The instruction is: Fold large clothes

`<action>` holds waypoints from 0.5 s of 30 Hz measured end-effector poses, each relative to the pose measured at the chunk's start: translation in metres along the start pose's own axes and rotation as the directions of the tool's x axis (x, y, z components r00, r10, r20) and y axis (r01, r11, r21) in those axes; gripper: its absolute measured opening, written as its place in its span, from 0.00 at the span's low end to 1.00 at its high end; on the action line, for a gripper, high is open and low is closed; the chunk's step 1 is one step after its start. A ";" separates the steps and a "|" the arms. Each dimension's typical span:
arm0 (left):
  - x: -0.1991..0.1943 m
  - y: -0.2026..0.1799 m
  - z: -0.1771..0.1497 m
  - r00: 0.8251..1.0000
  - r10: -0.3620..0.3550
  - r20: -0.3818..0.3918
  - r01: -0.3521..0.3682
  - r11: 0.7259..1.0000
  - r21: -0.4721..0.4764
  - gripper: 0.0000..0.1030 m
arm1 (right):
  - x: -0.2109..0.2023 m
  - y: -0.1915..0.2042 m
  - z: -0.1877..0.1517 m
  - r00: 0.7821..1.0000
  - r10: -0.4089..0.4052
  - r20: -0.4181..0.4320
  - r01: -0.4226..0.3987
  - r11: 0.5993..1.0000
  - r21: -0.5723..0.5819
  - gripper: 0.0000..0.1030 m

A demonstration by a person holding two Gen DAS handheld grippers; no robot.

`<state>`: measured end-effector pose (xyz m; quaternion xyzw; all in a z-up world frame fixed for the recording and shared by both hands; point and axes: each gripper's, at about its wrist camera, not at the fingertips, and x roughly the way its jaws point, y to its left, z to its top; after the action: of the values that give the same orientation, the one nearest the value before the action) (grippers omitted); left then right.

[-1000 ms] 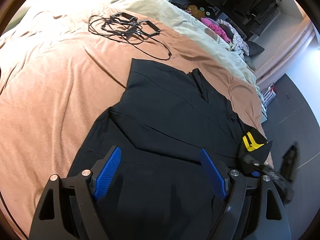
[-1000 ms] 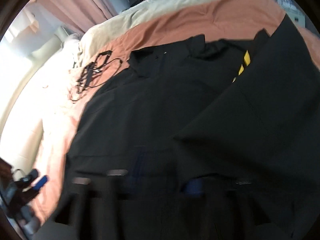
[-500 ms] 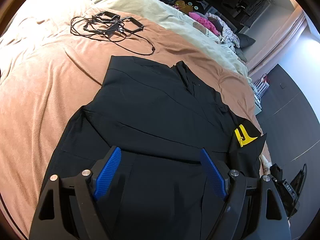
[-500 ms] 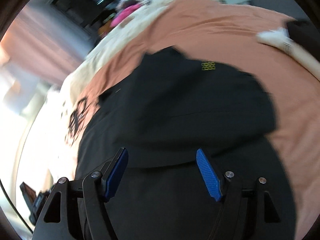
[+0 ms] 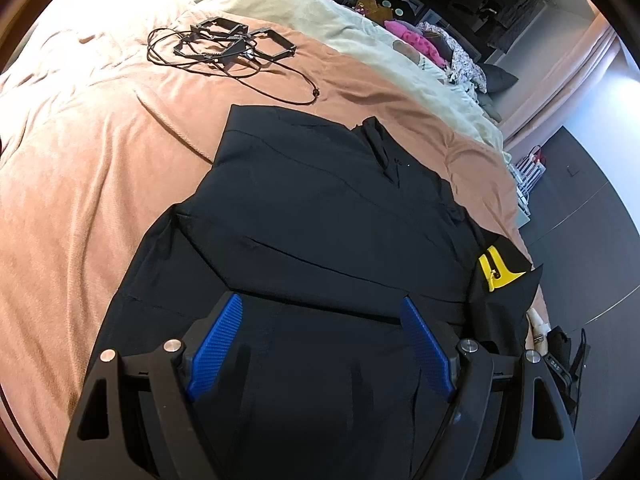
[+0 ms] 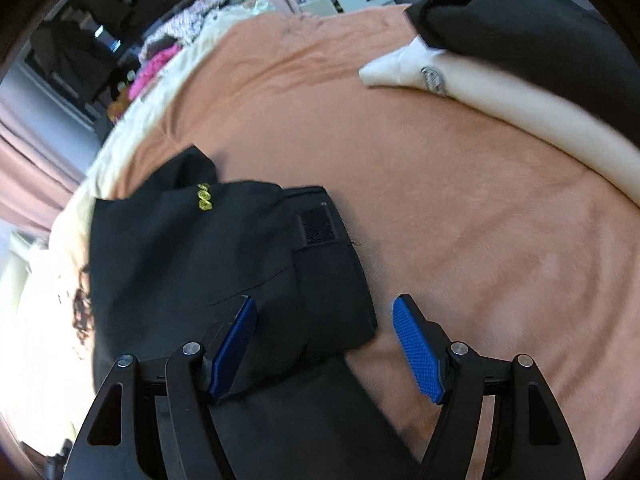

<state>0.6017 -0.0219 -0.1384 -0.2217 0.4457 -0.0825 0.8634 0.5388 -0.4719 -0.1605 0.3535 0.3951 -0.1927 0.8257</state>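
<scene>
A large black jacket (image 5: 320,216) lies spread on the brown bedspread (image 5: 92,168), both sleeves folded across its body, a yellow patch (image 5: 498,268) at its right side. My left gripper (image 5: 320,312) is open and empty, hovering over the jacket's lower part. In the right wrist view the jacket (image 6: 192,248) shows a folded sleeve cuff with a velcro tab (image 6: 318,228). My right gripper (image 6: 324,316) is open and empty, above the cuff's edge.
Black cables and frames (image 5: 224,44) lie on the bed beyond the jacket. A cream blanket (image 5: 360,32) runs along the far side. A white and black garment (image 6: 500,64) lies at the right of the bedspread (image 6: 460,220). Floor and clutter lie past the bed's edge.
My right gripper let go of the sleeve it carried over the jacket and swung right; the sleeve now lies folded. The left gripper stayed open and shifted its view slightly.
</scene>
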 end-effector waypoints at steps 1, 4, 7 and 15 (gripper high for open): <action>0.001 0.001 0.000 1.000 0.004 -0.003 -0.004 1.000 0.001 0.80 | 0.005 0.001 0.001 1.000 -0.006 -0.006 0.006 1.000 -0.009 0.67; -0.001 0.003 0.000 1.000 0.009 -0.001 -0.009 1.000 -0.006 0.80 | 0.004 0.001 0.007 1.000 0.000 0.006 0.001 1.000 -0.030 0.31; -0.008 0.008 0.001 1.000 0.002 0.012 -0.001 1.000 -0.029 0.80 | -0.011 0.003 0.008 0.996 0.079 0.041 -0.078 0.997 -0.015 0.27; -0.028 0.025 0.005 0.998 -0.028 0.049 0.032 0.996 -0.080 0.80 | -0.057 0.085 0.006 0.957 0.265 0.120 -0.247 0.958 -0.142 0.23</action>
<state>0.5878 0.0113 -0.1267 -0.2653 0.4244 -0.0719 0.8627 0.5581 -0.4167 -0.0762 0.3348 0.2992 -0.0827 0.8897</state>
